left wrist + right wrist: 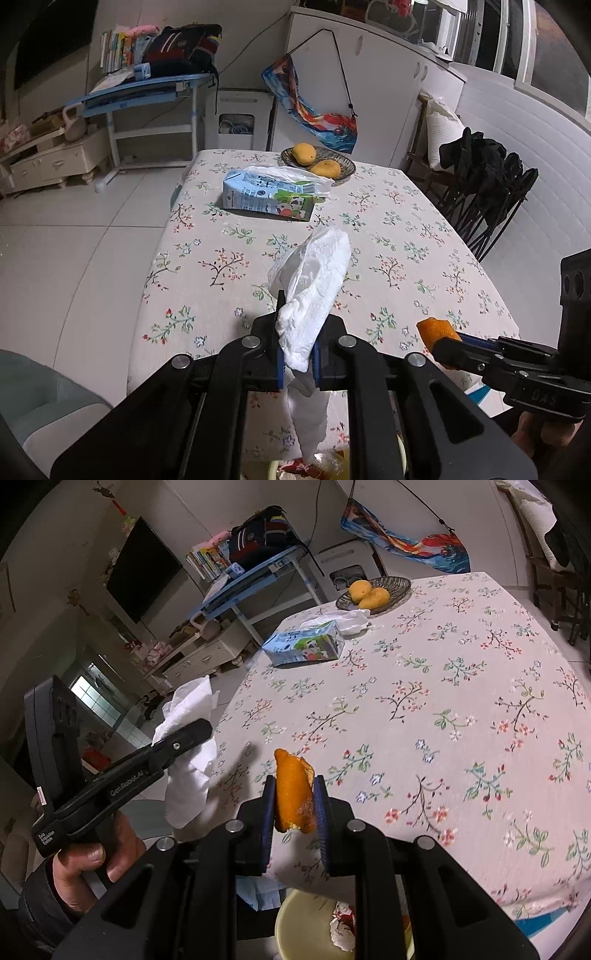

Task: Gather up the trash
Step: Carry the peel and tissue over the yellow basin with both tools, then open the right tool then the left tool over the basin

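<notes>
Both tools loaded: L tool (298, 354) tissue (314, 288), R tool (295, 805) peel (293, 794).

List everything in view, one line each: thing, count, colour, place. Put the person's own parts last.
tissue: 1, white, crumpled, clamped in the left tool
orange peel: 1, orange, clamped in the right tool
milk carton: 1, blue and white, lying on its side mid-table
crumpled paper: 1, white, behind the carton
basket: 1, dark woven, far table end
mangoes: 2, yellow, in the basket
tablecloth: 1, white floral, covering the table
trash bin: 1, pale yellow, below the table's near edge, scraps inside
left tool: 1, black, blue pads, shut
right tool: 1, black, blue pads, shut
hand: 1, gripping the left tool's handle
</notes>
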The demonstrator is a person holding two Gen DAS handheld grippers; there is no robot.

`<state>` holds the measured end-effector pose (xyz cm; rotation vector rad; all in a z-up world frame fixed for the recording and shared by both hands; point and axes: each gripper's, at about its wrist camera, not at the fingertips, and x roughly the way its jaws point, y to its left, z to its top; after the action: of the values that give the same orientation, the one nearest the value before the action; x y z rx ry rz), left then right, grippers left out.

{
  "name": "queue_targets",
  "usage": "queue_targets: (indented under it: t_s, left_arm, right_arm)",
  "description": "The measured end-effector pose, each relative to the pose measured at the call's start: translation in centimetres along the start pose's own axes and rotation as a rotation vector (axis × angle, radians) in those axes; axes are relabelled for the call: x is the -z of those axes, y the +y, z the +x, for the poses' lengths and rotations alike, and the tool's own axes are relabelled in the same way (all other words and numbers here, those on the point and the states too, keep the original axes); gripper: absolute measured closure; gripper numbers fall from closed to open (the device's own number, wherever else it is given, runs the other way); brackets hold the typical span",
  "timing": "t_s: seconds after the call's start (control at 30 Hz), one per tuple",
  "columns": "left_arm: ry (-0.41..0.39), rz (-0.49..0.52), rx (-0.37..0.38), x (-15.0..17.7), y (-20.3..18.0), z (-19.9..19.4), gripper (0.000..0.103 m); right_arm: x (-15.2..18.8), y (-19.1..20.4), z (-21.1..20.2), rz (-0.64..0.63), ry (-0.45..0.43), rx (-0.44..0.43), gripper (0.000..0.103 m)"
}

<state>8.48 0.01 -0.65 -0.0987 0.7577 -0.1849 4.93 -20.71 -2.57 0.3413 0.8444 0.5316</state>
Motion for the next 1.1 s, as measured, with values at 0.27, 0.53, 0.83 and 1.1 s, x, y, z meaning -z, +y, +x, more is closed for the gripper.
queue_targets:
  t_s: [0.27,0.53,0.83,1.1]
  left_arm:
    - [0.003,0.013,0.005,1.6,-0.5,-1.2,0.092]
    - [0.008,0.020,0.011,3.2,-0.7,-2.3,0.092]
    - [0.012,0.024,0.022,4.7,-1.1,-3.3,0.092]
    - [0.016,0.029,0.030,6.0,-1.3,-4.3,0.092]
  right_arm:
    - [2.8,1.3,-0.6,-0.022,0.038,-0.016,0.082]
    - [7.1,2.3,0.0,-0.037,0.147,-0.013,0.082]
    - [10.2,2.6,1.7,-0.062,0.262,0.035,0.082]
    - [11.7,2.3,2.1,-0.059,0.303,0.087,0.070]
